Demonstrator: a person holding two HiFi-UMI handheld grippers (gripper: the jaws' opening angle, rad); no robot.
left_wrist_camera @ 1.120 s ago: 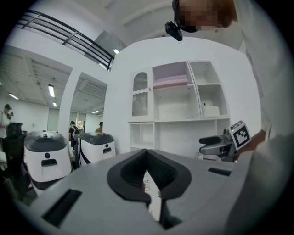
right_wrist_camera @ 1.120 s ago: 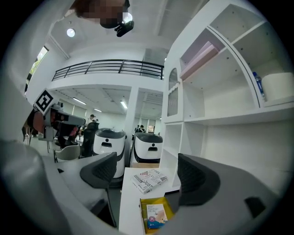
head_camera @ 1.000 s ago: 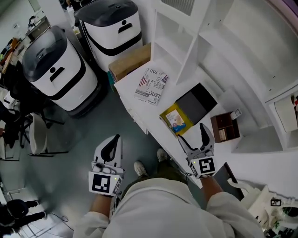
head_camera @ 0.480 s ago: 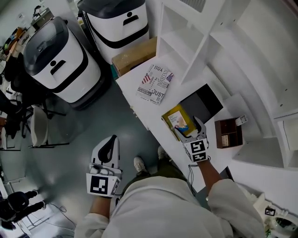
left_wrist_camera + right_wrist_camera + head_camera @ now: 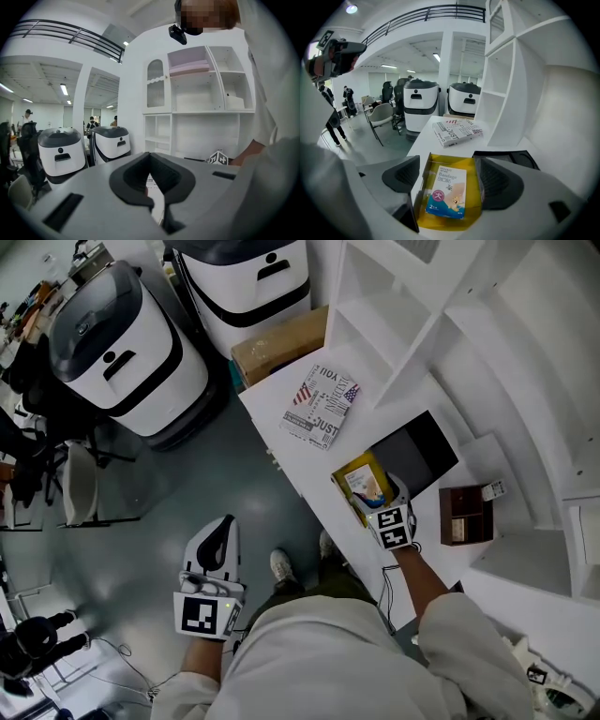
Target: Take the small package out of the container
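Observation:
A shallow yellow container sits near the front edge of the white table, and its black lid lies just behind it. Flat inside it lies a small blue-and-white bandage package. My right gripper is open, low over the container, one jaw on each side of it; the fingers do not touch the package. My left gripper hangs off the table over the floor, shut with nothing in it.
A printed box lies farther along the table, with a cardboard box beyond it. White shelving rises behind. A small brown drawer box stands to the right. Two white-and-black bins stand on the floor at left.
My right gripper has moved forward along the table until its open jaws stand on either side of the yellow container. The left gripper has stayed about where it was.

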